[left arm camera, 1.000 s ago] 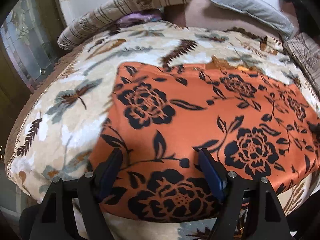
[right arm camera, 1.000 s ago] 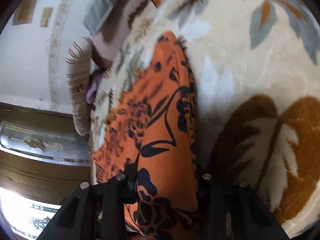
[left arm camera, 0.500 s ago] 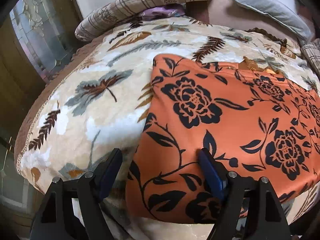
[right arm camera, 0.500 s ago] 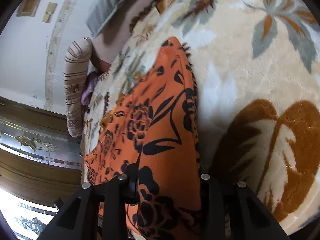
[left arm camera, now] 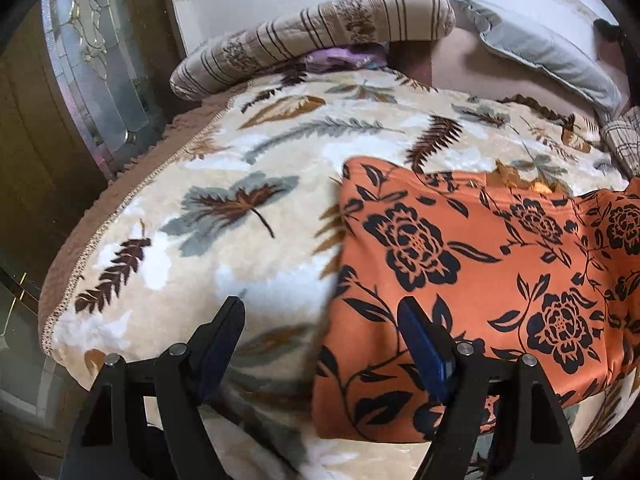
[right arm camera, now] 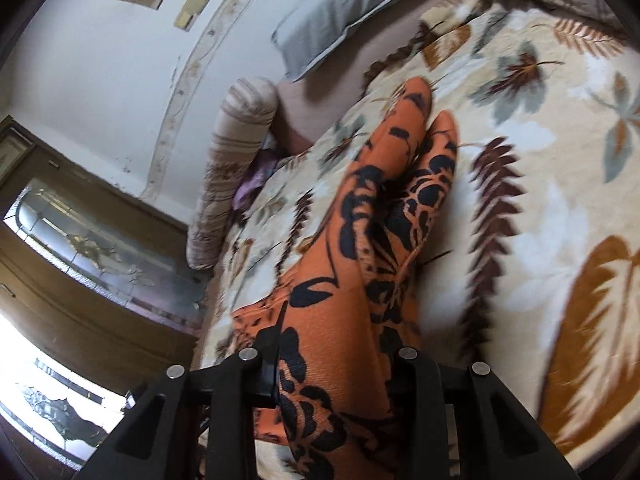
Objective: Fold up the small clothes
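Covering the bed, a leaf-patterned blanket (left arm camera: 224,240) carries the orange floral garment (left arm camera: 480,280), spread flat on the side nearest the left gripper. The right gripper (right arm camera: 336,364) has just been closing and pinches a bunched edge, lifted for the fold. The left gripper (left arm camera: 320,336) hangs wide over the near edge, empty; next, I judge, the lifted edge goes across.

Orange floral garment (left arm camera: 472,264) cut off by right frame edge; right gripper (right arm camera: 336,368) fingertips buried under bunched fabric.
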{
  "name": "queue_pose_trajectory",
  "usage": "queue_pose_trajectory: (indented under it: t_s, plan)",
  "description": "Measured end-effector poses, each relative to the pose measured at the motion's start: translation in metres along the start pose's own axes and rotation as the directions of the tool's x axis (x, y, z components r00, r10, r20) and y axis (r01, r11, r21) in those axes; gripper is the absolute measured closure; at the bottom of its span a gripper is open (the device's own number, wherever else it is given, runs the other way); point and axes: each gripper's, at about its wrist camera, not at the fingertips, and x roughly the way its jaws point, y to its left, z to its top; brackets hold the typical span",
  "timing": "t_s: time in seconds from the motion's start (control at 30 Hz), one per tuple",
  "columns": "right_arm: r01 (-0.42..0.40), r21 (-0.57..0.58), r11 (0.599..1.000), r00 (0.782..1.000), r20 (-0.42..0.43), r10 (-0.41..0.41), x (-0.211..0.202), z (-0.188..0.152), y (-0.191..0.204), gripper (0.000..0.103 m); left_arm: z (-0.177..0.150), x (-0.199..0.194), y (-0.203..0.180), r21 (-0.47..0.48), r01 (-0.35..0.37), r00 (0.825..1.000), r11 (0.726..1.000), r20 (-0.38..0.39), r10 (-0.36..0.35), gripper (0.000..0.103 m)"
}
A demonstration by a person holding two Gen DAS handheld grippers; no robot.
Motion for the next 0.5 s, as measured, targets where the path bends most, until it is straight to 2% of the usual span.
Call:
queue_pose_trajectory:
  t_s: [0.3, 0.5]
  plan:
    - [-0.092, 0.000, 0.996, 0.992, -0.090, 0.092, 0.035, -0.011, 0.049, 0.070, 0.005, -0.011, 0.023, -0.039, 0.004, 0.999, 0.999, 0.043, -0.002, 0.024]
    - [-0.156, 0.046, 0.987, 0.971, -0.176, 0.162, 0.074, -0.029, 0.081, 0.070, 0.004, -0.014, 0.041, -0.078, 0.011, 0.998, 0.997, 0.055, -0.007, 0.024]
